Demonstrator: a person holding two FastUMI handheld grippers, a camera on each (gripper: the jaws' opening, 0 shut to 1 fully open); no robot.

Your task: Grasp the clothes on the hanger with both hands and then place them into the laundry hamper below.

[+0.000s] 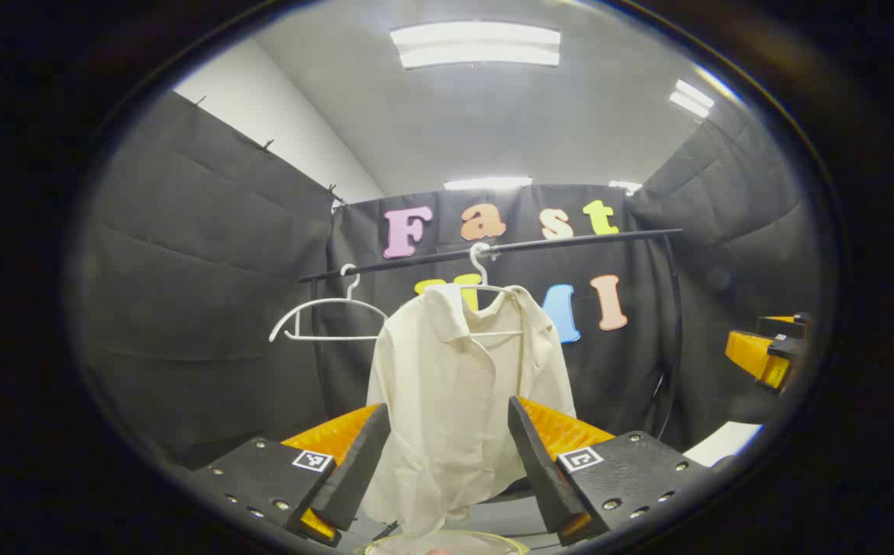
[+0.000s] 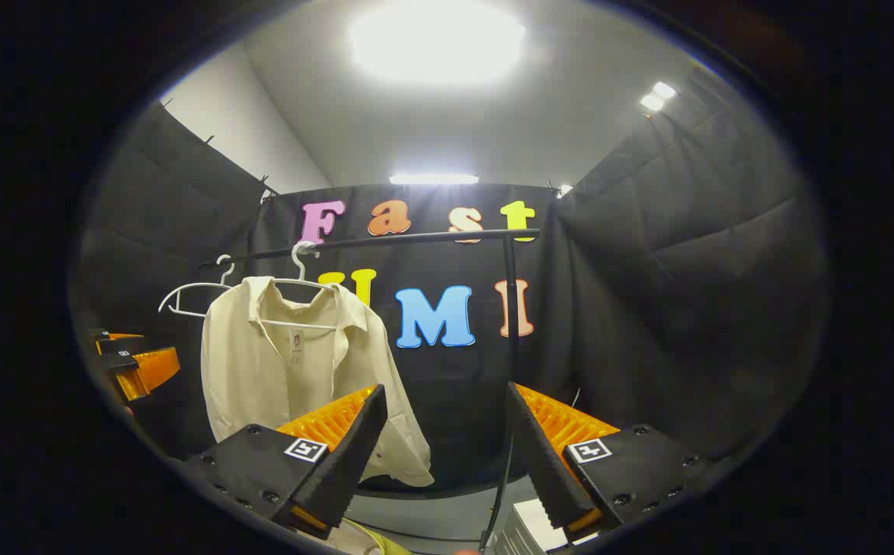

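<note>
Two grippers are held spread open and empty before a cream shirt (image 1: 462,385) hung on a white hanger (image 1: 485,289) from a dark rail (image 1: 570,241). In the left gripper view, the shirt is framed between the fingers of the left gripper (image 1: 448,470), beyond their tips and apart from them. In the right gripper view, the shirt (image 2: 285,362) is seen left of the right gripper (image 2: 443,455), partly behind its left finger. An empty hanger (image 1: 324,316) is hung beside the shirt. The hamper's pale rim (image 1: 447,543) is glimpsed at the bottom edge.
</note>
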